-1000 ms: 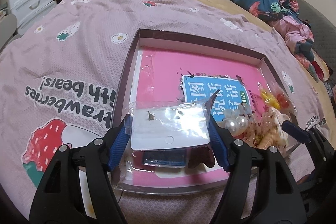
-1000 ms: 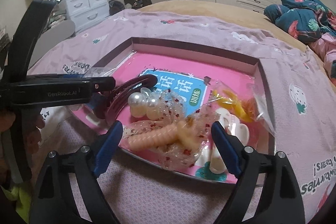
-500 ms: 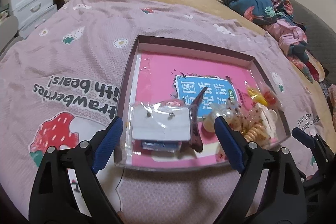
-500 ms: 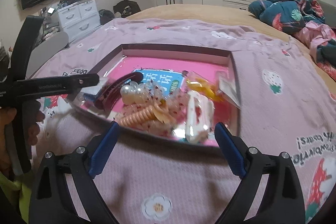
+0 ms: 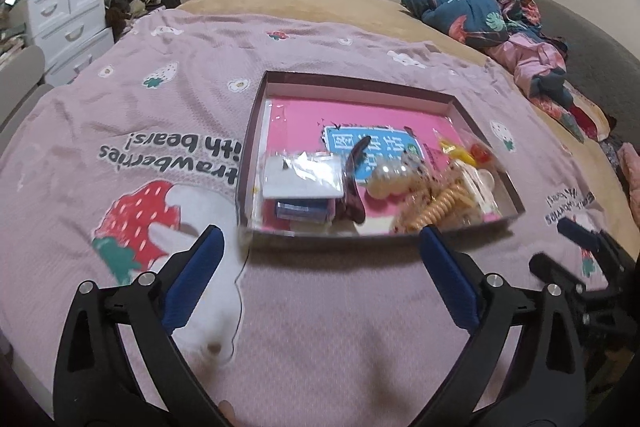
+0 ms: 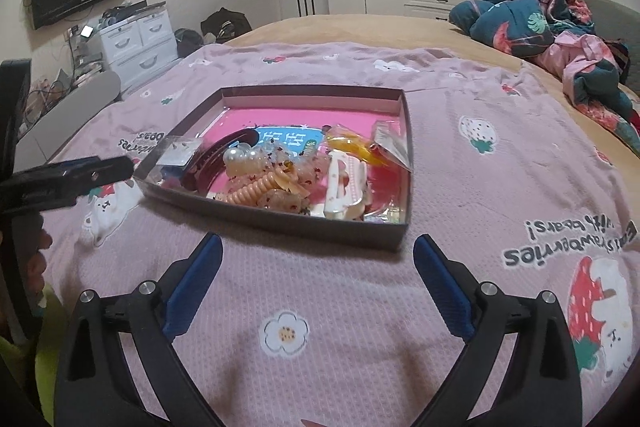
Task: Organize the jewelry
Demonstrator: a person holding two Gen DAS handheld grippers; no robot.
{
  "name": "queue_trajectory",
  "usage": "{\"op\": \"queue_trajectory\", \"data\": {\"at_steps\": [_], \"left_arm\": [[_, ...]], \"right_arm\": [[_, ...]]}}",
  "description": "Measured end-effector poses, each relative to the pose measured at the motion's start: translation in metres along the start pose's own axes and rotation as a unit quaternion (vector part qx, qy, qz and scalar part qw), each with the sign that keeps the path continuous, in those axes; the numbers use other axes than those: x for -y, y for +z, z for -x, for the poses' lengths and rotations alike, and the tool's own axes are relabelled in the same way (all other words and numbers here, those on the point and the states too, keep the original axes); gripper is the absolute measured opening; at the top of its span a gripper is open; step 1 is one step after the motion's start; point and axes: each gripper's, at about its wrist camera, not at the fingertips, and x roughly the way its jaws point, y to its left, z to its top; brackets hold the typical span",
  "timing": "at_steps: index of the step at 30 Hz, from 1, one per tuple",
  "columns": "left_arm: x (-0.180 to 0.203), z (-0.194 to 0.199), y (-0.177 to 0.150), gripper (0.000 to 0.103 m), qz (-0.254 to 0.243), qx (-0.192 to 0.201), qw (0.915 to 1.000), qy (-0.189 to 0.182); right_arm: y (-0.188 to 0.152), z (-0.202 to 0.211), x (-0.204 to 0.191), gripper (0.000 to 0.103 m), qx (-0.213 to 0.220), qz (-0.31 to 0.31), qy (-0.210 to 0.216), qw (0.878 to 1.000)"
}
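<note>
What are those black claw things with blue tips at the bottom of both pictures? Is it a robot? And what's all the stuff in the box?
No robot: a person holds one grabber tool in each hand. Each tool carries a camera looking along its jaws, so one picture comes from the left gripper and the other from the right gripper. Both are opening wide and hold nothing. On the pink strawberry-print blanket sits a shallow dark cardboard box. Inside it lie a peach spiral hair tie, a white hair claw clip, a dark red hair clip and a clear packet with a white earring card.
</note>
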Motion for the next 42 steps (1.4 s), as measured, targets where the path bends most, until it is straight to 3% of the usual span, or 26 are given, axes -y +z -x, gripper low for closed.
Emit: {"op": "queue_trajectory", "data": {"at_steps": [16,42], "left_arm": [[0.004,0.031,-0.04,0.093,0.003,0.007,1.0,-0.005],[0.001,0.036,-0.043,0.094,0.01,0.009,0.9999,0.003]], "right_arm": [[-0.015,0.031,-0.004,0.097,0.012,-0.011,-0.004,1.0],[-0.019,0.031,-0.013,0.097,0.003,-0.007,0.003,1.0]]}}
